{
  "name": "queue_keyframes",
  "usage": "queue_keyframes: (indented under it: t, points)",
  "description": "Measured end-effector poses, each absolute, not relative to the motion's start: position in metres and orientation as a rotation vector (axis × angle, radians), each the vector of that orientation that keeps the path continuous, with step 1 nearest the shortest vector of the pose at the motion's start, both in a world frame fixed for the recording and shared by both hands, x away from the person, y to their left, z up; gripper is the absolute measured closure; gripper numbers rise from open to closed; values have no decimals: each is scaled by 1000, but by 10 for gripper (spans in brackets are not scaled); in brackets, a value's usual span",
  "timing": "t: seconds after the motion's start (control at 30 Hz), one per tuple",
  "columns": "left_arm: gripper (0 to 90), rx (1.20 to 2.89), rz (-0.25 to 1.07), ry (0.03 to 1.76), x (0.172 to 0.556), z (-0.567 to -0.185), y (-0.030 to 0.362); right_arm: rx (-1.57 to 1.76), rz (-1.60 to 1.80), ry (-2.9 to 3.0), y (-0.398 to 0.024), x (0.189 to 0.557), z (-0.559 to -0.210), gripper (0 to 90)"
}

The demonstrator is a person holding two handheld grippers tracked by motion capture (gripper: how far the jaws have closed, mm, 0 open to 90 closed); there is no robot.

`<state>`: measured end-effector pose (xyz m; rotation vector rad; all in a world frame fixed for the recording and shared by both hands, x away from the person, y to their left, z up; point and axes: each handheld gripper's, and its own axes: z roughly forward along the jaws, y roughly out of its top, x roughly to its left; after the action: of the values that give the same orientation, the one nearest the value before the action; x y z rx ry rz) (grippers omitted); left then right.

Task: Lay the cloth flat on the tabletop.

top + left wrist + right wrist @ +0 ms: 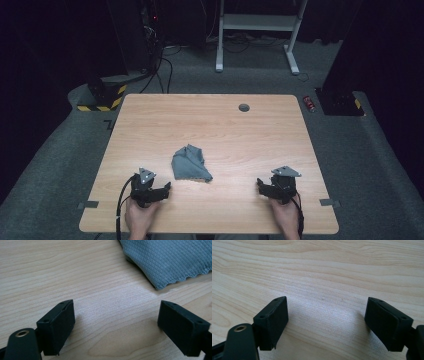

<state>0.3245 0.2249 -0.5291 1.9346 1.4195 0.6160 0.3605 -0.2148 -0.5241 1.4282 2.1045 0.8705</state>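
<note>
A crumpled grey-blue cloth point(190, 164) lies near the middle of the wooden table point(210, 125). My left gripper point(165, 189) rests on the table near the front edge, just left of and below the cloth, jaws wide apart with nothing between them. In the left gripper view the cloth point(170, 260) with its scalloped hem lies at the upper right, beyond my open left gripper point(116, 322). My right gripper point(260, 184) sits at the front right, well away from the cloth. Bare wood lies between the spread jaws of my right gripper point(325, 322).
A round cable hole point(244, 107) sits near the table's far edge. Tape tabs point(88, 204) mark the front corners. On the floor beyond stand a white desk frame point(257, 30), a yellow-black striped base point(102, 97) and a red can point(309, 103).
</note>
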Motion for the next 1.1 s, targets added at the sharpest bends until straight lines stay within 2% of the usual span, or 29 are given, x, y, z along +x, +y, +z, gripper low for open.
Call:
queue_keyframes:
  t: [0.73,1.1]
  points:
    - [163,1915,631,1445,319,-529,219,1429,870,2103,-215,360,-524,196]
    - [213,1917,597,1417,319,-526,214,1428,870,2103,-215,360,-524,196]
